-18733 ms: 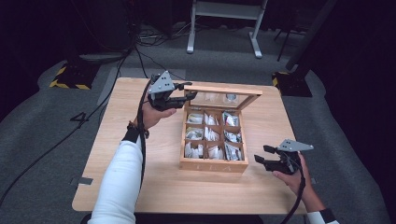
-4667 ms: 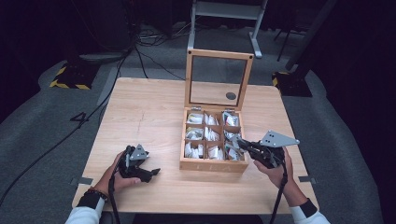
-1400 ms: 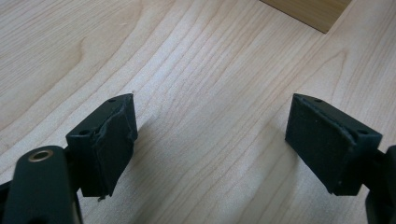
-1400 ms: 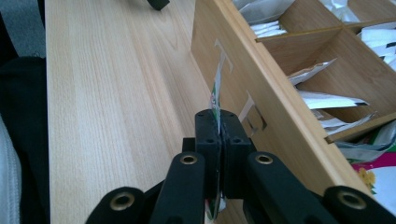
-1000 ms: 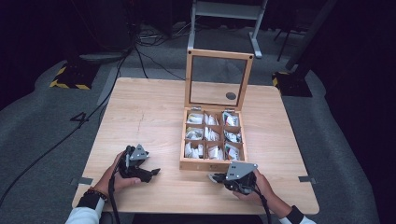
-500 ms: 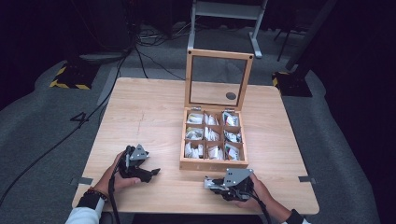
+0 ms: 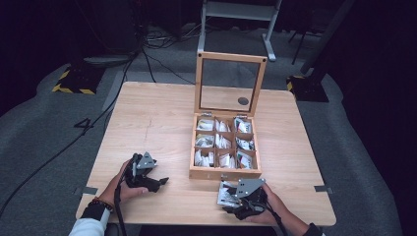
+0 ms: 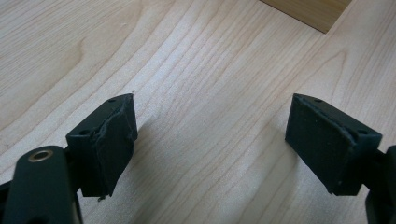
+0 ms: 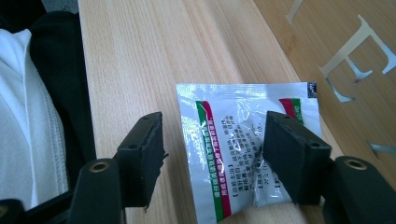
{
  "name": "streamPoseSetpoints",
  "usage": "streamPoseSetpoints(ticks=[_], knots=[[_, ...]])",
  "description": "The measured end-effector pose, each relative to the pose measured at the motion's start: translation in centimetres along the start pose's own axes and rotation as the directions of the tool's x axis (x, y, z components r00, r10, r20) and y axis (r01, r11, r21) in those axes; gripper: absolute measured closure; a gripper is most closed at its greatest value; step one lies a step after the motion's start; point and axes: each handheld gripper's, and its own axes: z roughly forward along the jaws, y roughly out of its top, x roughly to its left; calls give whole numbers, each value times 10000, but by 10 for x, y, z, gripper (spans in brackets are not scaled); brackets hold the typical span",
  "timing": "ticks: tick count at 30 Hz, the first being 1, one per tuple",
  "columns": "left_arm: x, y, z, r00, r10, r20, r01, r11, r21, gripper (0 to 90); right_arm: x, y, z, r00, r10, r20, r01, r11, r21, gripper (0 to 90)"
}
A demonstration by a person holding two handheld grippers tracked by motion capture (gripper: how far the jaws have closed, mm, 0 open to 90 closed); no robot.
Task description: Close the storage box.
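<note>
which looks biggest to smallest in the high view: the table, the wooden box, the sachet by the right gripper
1. table
2. wooden box
3. sachet, partly hidden under the right gripper, yet plainly the smallest

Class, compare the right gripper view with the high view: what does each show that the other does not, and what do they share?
Right gripper view alone: red and green stripes and print on the sachet, lying flat between the open fingers, which have just been opening.

High view alone: the wooden box of nine compartments with its glass lid upright, and the left gripper resting open on the table.

Both: the sachet, the right gripper, the table.
</note>
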Motion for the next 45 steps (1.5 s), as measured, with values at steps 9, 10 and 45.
streamPoseSetpoints(ticks=[9, 10, 45], knots=[[0, 0, 0, 10000, 2, -5, -2, 10000, 1, 171, -1, 3, -7, 10000, 18, 69, -16, 9995, -325, 343], [0, 0, 0, 10000, -20, 4, 20, 10000, -3, 172, -2, 3, -9, 9999, 34, 111, -29, 9992, -411, 343], [4, 12, -5, 9998, -69, 189, 70, 10000, -70, 215, -58, 6, -89, 9553, 1456, 2572, -773, 9630, -2581, 381]])
